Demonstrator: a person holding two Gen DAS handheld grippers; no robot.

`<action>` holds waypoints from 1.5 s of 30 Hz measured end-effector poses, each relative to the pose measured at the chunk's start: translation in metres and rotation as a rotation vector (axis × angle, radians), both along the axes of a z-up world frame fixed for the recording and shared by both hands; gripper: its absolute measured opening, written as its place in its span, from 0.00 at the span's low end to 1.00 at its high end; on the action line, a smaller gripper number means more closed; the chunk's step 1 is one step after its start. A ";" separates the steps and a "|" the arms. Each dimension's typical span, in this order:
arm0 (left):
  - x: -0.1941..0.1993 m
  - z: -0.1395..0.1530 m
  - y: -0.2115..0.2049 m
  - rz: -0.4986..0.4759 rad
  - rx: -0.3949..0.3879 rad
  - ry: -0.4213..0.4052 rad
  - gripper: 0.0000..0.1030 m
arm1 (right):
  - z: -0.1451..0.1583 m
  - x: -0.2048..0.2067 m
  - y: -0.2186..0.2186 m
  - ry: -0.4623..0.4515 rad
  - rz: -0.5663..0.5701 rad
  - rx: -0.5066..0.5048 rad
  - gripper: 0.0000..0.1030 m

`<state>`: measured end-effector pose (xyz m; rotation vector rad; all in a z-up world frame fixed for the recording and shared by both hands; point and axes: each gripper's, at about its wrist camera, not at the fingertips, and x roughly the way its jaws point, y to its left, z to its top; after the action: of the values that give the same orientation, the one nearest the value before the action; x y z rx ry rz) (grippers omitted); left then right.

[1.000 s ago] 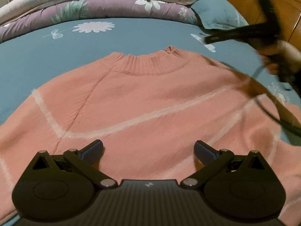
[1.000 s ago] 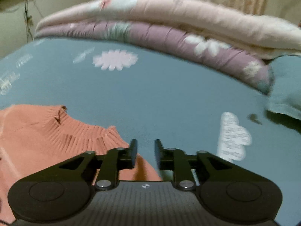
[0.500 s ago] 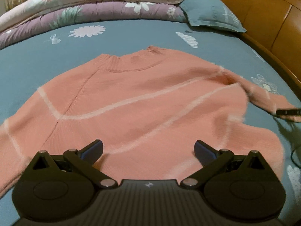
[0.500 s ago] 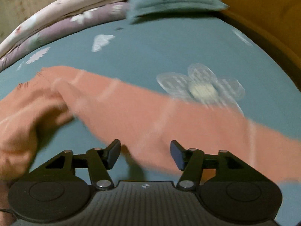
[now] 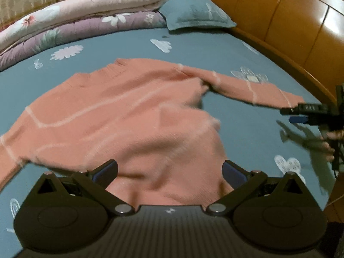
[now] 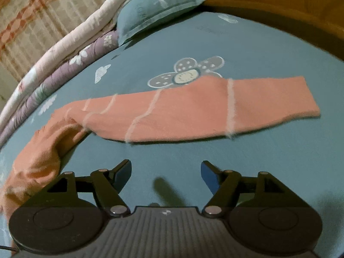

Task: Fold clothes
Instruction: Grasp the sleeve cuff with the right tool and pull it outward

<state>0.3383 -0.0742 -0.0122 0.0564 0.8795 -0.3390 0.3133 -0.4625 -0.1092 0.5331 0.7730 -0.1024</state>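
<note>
Sweater (image 5: 120, 116): pink, white-striped, spread on teal bedsheet (image 5: 247, 133) | Sleeve (image 6: 204, 109): stretched flat, just beyond right gripper (image 6: 165, 172), apart | Right gripper: jaws opening, nothing between | Left gripper (image 5: 169, 169): jaws wide, over the sweater's near edge, fabric between its 2 fingers, unpinched.

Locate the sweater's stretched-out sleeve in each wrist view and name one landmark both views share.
Left wrist: the sleeve runs from upper centre to the right, its cuff beside the right gripper.
Right wrist: the sleeve lies across the middle, cuff at right.
Shared landmark: the flower print beside the sleeve.
</note>
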 end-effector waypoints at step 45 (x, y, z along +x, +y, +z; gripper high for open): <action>0.018 -0.008 -0.040 -0.009 0.094 0.060 0.99 | -0.011 0.108 -0.131 -0.200 -0.236 -0.050 0.19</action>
<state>0.3559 -0.1138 -0.0206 0.1375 0.9549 -0.3085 0.4209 -0.5937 -0.1202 0.5760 0.5090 -0.2824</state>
